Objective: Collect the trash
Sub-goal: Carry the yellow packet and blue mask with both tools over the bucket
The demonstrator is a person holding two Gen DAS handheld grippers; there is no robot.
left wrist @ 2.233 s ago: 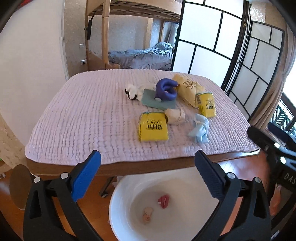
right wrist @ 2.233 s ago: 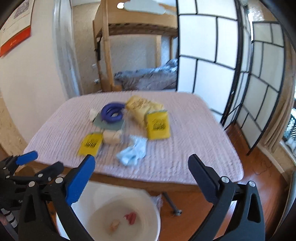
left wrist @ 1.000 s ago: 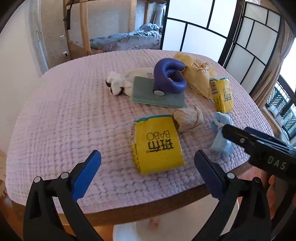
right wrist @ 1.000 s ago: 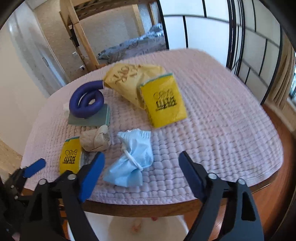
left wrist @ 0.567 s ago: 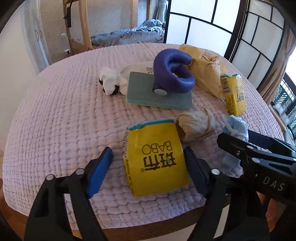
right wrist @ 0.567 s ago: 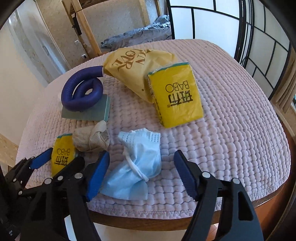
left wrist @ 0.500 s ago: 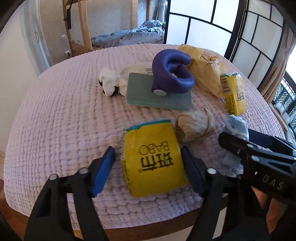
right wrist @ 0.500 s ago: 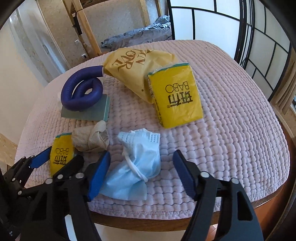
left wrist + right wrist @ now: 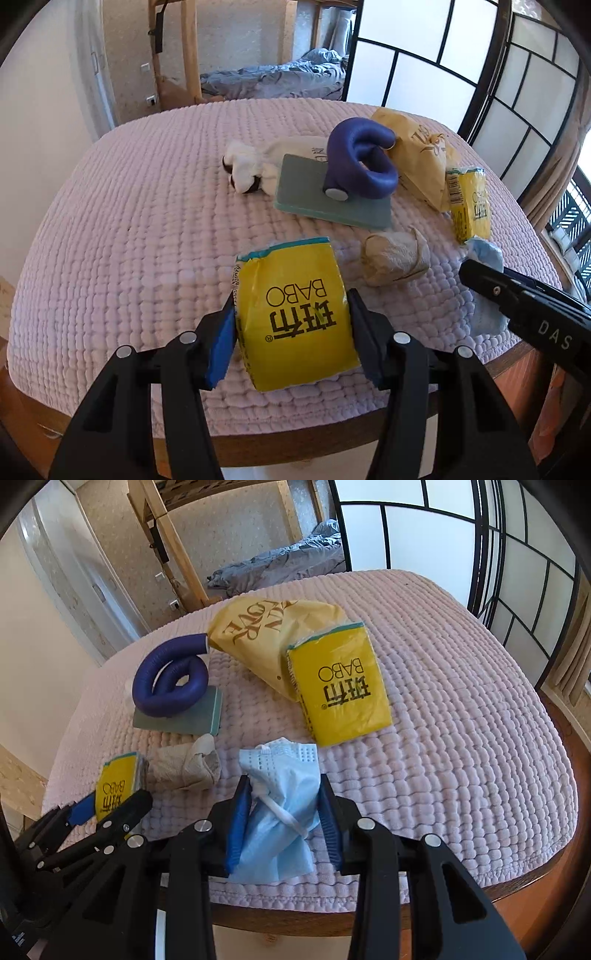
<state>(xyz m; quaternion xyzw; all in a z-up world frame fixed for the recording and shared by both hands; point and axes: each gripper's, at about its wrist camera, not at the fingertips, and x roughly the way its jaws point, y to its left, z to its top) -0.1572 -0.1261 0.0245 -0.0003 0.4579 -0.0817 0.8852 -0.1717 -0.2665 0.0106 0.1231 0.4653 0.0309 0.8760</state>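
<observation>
A yellow tissue packet lies near the front edge of the pink quilted table. My left gripper straddles it, jaws closing, with both pads touching its sides. A crumpled blue face mask lies at the front edge to the right. My right gripper is shut on it, pads pressing the folds from both sides. Between the two items sits a crumpled beige paper wad. In the right wrist view the left gripper shows at lower left around the same packet.
Farther back lie a second yellow packet, a tan paper bag, a coiled purple tube on a green pad, and a white cloth bundle. Folding screens stand right; a bunk bed behind.
Both grippers came from over the white bin below the table edge up to the table. The left jaws narrowed around the yellow packet and the right jaws closed onto the blue mask.
</observation>
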